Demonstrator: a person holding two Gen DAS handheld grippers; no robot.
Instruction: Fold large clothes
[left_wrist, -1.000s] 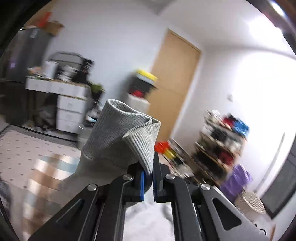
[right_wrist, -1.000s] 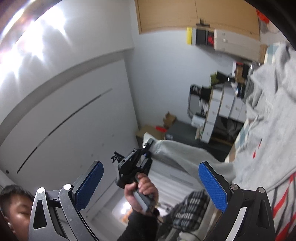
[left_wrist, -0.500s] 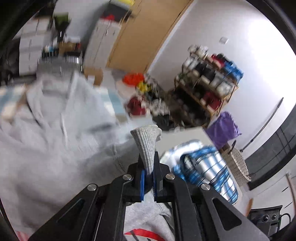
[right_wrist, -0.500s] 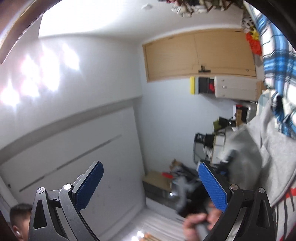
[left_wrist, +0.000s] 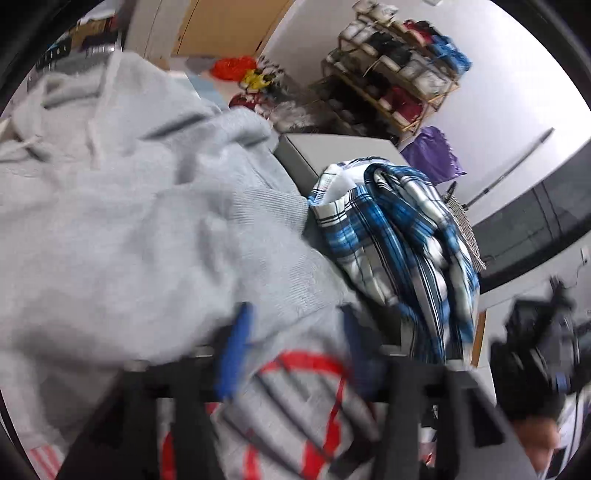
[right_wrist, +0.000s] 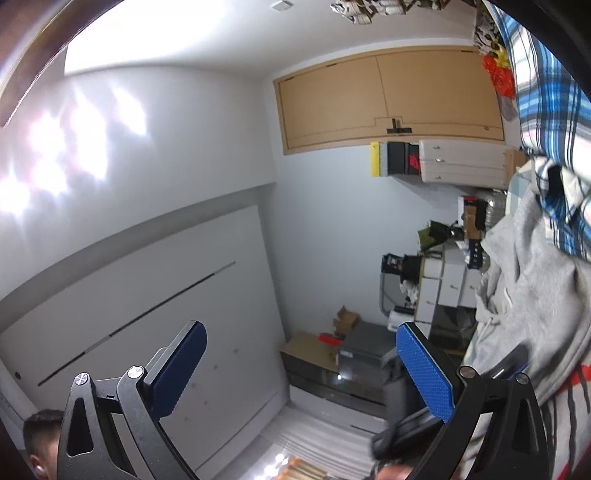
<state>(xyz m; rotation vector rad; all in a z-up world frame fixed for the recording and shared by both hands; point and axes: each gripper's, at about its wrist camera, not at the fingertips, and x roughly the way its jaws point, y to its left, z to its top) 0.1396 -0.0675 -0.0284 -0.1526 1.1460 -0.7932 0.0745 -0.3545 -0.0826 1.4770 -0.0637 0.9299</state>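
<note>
A grey hoodie (left_wrist: 122, 229) with a red print (left_wrist: 299, 369) lies spread across the left wrist view, its ribbed sleeve cuff (left_wrist: 295, 291) draped just above my fingers. My left gripper (left_wrist: 293, 350) points down at it, blurred, its jaws opening; grey fabric lies between the blue pads (left_wrist: 232, 350) and they do not press on it. In the right wrist view my right gripper (right_wrist: 303, 369) stands open and empty, aimed up at a white wall, with the hoodie (right_wrist: 535, 295) at the right edge.
A crumpled blue plaid shirt (left_wrist: 399, 251) lies right of the hoodie on a grey table (left_wrist: 332, 147). Beyond stand a cluttered rack (left_wrist: 399, 74), a purple bag (left_wrist: 432, 155) and a wicker basket (left_wrist: 465, 229). The person's gloved hand (left_wrist: 535, 350) is at right.
My left gripper swung down from the raised position onto the hoodie and its jaws parted, letting go of the grey cuff. The right gripper tilted up toward the wall, still open.
</note>
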